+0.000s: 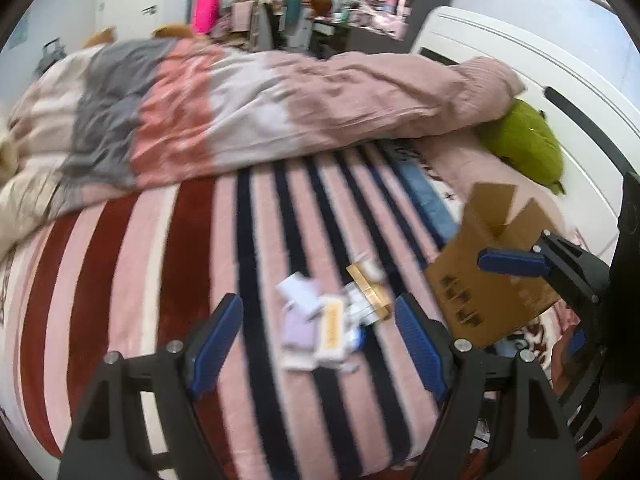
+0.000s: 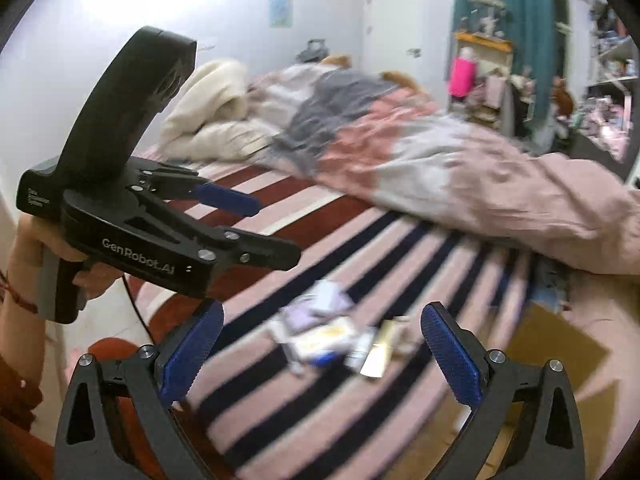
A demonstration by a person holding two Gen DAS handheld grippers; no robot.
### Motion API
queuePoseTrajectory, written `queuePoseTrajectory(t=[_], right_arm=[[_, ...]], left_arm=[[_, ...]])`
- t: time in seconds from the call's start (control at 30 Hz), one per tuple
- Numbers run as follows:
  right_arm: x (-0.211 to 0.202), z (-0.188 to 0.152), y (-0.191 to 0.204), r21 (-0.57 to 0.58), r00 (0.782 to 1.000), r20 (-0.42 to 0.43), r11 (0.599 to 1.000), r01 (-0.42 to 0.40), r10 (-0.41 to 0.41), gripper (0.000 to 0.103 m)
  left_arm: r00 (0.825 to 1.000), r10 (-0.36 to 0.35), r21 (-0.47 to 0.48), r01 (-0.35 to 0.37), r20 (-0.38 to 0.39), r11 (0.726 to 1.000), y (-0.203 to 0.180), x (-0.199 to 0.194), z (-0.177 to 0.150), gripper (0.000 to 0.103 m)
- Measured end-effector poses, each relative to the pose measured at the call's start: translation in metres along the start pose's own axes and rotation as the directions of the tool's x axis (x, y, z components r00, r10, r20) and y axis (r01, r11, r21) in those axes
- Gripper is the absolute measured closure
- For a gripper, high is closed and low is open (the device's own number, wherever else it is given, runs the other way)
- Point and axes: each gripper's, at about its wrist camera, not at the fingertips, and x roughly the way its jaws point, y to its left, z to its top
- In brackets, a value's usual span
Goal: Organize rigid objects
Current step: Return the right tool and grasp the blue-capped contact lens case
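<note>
1. The left tongs (image 1: 320,340) stand wide apart and hold nothing, hovering over the bed just short of the pile.
2. The right tongs (image 2: 322,354) are likewise spread and empty, aimed at the same pile from the other side.
3. The small boxes (image 1: 332,312) lie in a loose heap on the striped blanket (image 1: 200,280), touching and partly overlapping: a lilac box (image 1: 298,328), a white and yellow box (image 1: 331,330) and a gold box (image 1: 370,290). Blur hides any finer detail.
4. They look like light, stiff card packaging. I judge the flat long sides the best place to grip, one box at a time. The glossy gold one may slip, and hard squeezing could dent thin card. The soft bedding will give under a downward push.
5. A cardboard box (image 1: 492,280) stands open just beside the pile. Its inside is not visible, so whether anything is in it cannot be told.
</note>
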Motion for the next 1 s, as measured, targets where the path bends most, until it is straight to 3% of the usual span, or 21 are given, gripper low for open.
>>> queuePoseTrajectory(t=[0.17,0.3,0.5,0.6,0.67,0.73,0.93,1.0], right_arm=[[0.06,-0.015,0.015,0.033,0.99,-0.133,0.998,0.049,-0.044,0.008],[0.097,-0.038,0.006,0.122,0.977,-0.209,0.99,0.072,-0.045,0.022],[0.133,-0.067,-0.029,0.264,0.959,-0.272,0.953,0.148,-0.074,0.05],[0.141,-0.074,-0.044,0.334,0.962,-0.272,0.935,0.119,-0.026,0.067],[0.14,-0.075,-0.05,0.353,0.967,-0.254,0.929,0.111,-0.019,0.071],[0.139,-0.074,-0.053,0.354,0.966,-0.258,0.928,0.116,-0.022,0.089],[0.109,-0.075,-0.043,0.291,0.967,-0.251,0.95,0.112,-0.037,0.09],[0.102,-0.077,-0.037,0.233,0.955,-0.284,0.961,0.148,-0.079,0.09]], left_arm=[[0.999,0.043,-0.061,-0.043,-0.004,0.997,0.037,0.016,-0.035,0.027],[0.999,0.042,-0.099,-0.043,-0.016,0.994,0.061,0.03,-0.057,0.027],[1.0,0.016,-0.118,-0.017,-0.015,0.993,0.071,0.04,-0.07,0.027],[1.0,0.024,-0.115,-0.026,-0.015,0.993,0.07,0.04,-0.071,0.027],[1.0,0.026,-0.118,-0.028,-0.012,0.993,0.068,0.039,-0.07,0.027],[1.0,0.028,-0.12,-0.029,-0.009,0.992,0.066,0.037,-0.069,0.027],[1.0,0.031,-0.105,-0.03,0.005,0.994,0.049,0.027,-0.067,0.027],[1.0,0.029,-0.095,-0.028,0.007,0.995,0.042,0.024,-0.066,0.027]])
